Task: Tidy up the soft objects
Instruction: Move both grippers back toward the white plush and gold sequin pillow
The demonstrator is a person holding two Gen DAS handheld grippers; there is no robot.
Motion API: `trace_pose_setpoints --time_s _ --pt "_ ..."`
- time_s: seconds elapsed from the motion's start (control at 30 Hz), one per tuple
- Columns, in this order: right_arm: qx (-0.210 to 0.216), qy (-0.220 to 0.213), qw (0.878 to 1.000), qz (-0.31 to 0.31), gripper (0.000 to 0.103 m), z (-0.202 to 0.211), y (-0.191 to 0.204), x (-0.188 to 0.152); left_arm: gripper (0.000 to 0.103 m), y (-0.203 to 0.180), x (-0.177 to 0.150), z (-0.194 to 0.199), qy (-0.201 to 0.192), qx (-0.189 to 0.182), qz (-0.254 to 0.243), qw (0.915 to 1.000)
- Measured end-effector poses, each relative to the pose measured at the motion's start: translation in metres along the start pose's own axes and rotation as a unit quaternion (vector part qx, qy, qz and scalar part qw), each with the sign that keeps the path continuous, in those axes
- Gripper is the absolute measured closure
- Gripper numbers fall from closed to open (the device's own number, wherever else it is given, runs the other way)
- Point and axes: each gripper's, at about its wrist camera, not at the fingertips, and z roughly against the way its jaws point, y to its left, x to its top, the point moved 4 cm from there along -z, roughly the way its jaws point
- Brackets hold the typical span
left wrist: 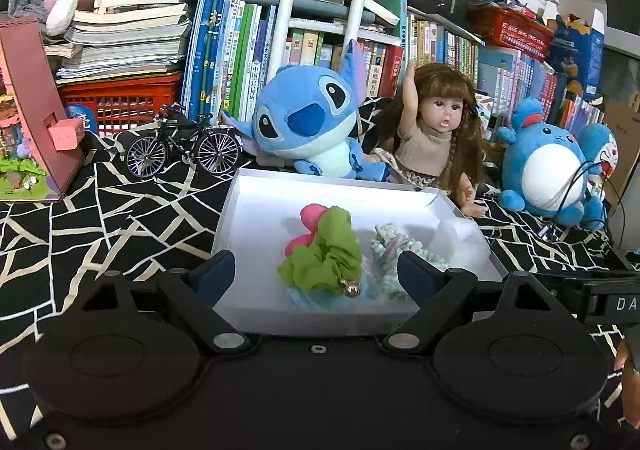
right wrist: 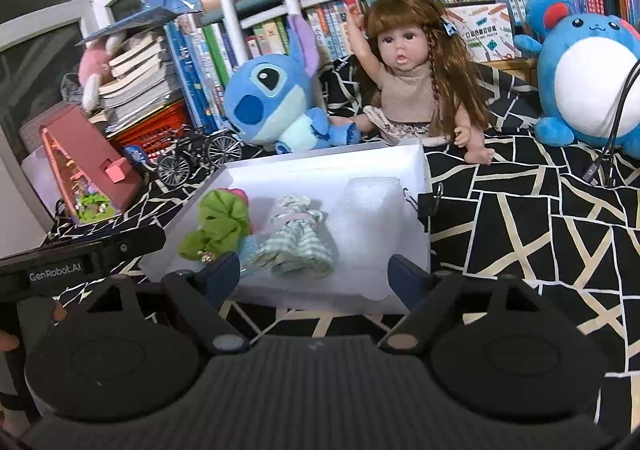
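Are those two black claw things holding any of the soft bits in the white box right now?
No. The left gripper and the right gripper both stand open and empty, while the green scrunchie and checked cloth lie loose in the white box.

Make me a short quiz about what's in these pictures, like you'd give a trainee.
1. True or false: the green scrunchie lies inside the white box.
2. Which toy sits between the blue alien plush and the round blue plush? A) teddy bear B) doll C) robot
3. Fill in: the left tool and the right tool both stand ____, holding nothing.

Key: 1 true; 2 B, the doll; 3 open.
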Motion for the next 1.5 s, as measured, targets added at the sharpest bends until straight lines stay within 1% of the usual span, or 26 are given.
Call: trace_pose_setpoints --time_s 0.33,0.5,0.67,0.8,0.9,0.97,1.0,1.23,1.5 --pt "0.008 -0.023 0.999 0.034 0.011 0.023 0.014 -0.021 0.015 -0.003 -0.021 0.029 -0.019 0.002 -0.005 0.9998" --pt "0.007 -0.034 0.998 0.052 0.010 0.032 0.020 -0.031 0.014 -0.008 -0.030 0.043 -0.025 -0.009 -0.002 0.9996" --pt "0.005 -0.045 0.997 0.069 0.009 0.041 0.025 -0.042 0.013 -0.012 -0.039 0.055 -0.031 -0.011 -0.006 0.9995" --pt "0.002 -0.053 0.995 0.079 0.009 0.047 0.027 -0.050 0.013 -0.013 -0.047 0.064 -0.033 -0.013 0.000 0.9994" --pt "-0.002 -0.057 0.995 0.087 0.008 0.051 0.028 -0.056 0.013 -0.014 -0.054 0.070 -0.035 -0.008 0.006 0.9993" --pt "-0.003 -0.060 0.994 0.090 0.001 0.054 0.029 -0.060 0.013 -0.015 -0.059 0.074 -0.037 -0.006 0.008 0.9993" --pt "-0.003 -0.063 0.994 0.092 0.001 0.055 0.029 -0.062 0.013 -0.016 -0.061 0.076 -0.038 -0.004 0.009 0.9992" --pt "-0.008 -0.069 0.991 0.114 0.001 0.060 0.034 -0.075 0.011 -0.020 -0.074 0.087 -0.048 0.002 0.004 0.9989" --pt "-0.012 -0.066 0.992 0.111 0.000 0.061 0.031 -0.086 0.011 -0.020 -0.087 0.095 -0.049 0.011 -0.005 0.9987"
